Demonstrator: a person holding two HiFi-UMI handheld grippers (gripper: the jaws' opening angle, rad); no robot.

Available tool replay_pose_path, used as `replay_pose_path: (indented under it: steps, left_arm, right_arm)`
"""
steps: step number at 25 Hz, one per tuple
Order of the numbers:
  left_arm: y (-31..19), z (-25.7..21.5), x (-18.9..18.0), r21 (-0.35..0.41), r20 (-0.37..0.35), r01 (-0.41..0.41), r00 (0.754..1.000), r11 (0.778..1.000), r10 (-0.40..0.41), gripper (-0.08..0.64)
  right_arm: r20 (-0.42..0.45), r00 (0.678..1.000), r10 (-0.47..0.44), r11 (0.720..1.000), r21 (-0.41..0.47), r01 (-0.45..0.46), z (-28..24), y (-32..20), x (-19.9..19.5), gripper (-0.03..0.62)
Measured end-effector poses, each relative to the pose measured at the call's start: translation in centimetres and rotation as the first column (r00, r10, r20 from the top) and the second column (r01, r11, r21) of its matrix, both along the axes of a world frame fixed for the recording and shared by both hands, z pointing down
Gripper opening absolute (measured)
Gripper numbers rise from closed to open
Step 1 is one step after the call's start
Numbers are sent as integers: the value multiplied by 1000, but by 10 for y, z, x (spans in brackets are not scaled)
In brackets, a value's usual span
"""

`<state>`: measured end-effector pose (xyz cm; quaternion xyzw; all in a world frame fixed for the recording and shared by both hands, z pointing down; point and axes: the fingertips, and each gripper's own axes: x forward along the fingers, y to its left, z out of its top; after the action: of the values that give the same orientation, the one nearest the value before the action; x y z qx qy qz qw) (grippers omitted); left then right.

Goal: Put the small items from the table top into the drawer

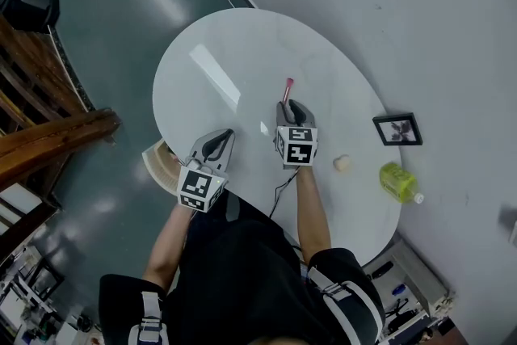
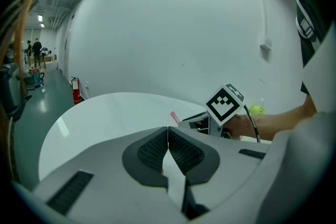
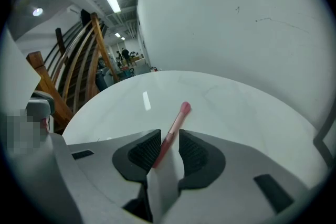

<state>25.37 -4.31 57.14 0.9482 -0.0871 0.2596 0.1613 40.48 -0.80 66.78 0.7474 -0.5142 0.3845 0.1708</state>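
A slim pink pen (image 1: pixel 287 89) lies on the round white table (image 1: pixel 242 52), pointing away from me. My right gripper (image 1: pixel 291 103) is lowered over its near end. In the right gripper view the pen (image 3: pixel 176 123) runs up between the two pads of that gripper (image 3: pixel 169 136), which stand a little wider than the pen, so it is open around it. My left gripper (image 1: pixel 220 135) hovers at the table's near left edge. Its pads meet with nothing between them in the left gripper view (image 2: pixel 168 131).
A small beige item (image 1: pixel 342 163), a yellow-green bottle (image 1: pixel 397 182) and a black picture frame (image 1: pixel 397 129) sit at the table's right side. A beige drawer-like part (image 1: pixel 159 163) juts out under the table's near left edge. Wooden rails (image 1: pixel 48 137) stand to the left.
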Motion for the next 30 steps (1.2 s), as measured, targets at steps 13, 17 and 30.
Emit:
replay_pose_path:
  steps: [13,17,30]
  left_arm:
    - [3,-7,-7,9,-9,33,999,999,-33,20]
    - [2,-14,-16,27,-14,54,998,998,-53,20]
    - [7,-60,-71,93,-77,166,984,982,-160,20]
  right_arm:
    - [-25,1000,-10,999,-41,9,3,3,1,64]
    - [-21,999,-35,999,0,35,-14,-2,-7,64]
    - [-46,986,-157,970,178,163,-105,-22,-81,64]
